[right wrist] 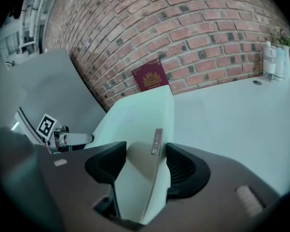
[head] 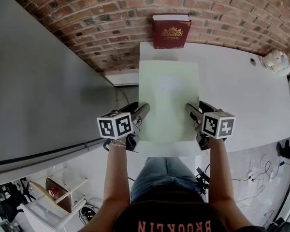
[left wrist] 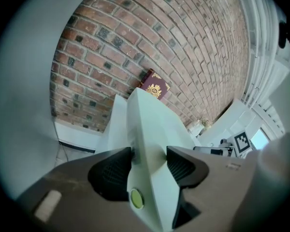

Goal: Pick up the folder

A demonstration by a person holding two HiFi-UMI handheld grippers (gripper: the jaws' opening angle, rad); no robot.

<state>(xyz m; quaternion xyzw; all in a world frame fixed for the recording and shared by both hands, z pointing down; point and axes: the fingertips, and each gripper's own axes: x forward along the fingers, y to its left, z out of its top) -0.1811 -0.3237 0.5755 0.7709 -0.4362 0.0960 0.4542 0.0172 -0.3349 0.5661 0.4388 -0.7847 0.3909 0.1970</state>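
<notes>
Pale-green folder (head: 168, 100): lies lengthwise in front of the person, over the near part of the white table (head: 241, 91), caught by its two long edges. Its far end points at the brick wall (head: 111, 13).
Step in hand: lifting, by my judgement. The grip is made on both sides, and what is left is to bring the folder up off the tabletop.
Doing it well: raise both hands together and level, so neither edge leads and the folder does not twist or bow between them. Hold the squeeze even, since the grip is on the edges only. Keep the far end short of the dark red book (head: 171, 32) that leans on the wall.
Left gripper (left wrist: 149, 164): jaws wide apart and clamped on the folder's left edge, which is thick here. Both ribbed pads (left wrist: 113, 170) press its faces, and a small yellow-green stud (left wrist: 136, 197) on the folder sits just below them.
Right gripper (right wrist: 146, 162): jaws likewise wide and clamped on the right edge, a pad on each face. A narrow grey strip (right wrist: 157, 141) on the folder runs beside the right-hand pad.
Clearance: hard to tell from above whether the folder is off the table. The left gripper view suggests its near end is raised.
Nearby: white bottles (head: 276, 61) at the table's far right corner, well apart from the folder.
</notes>
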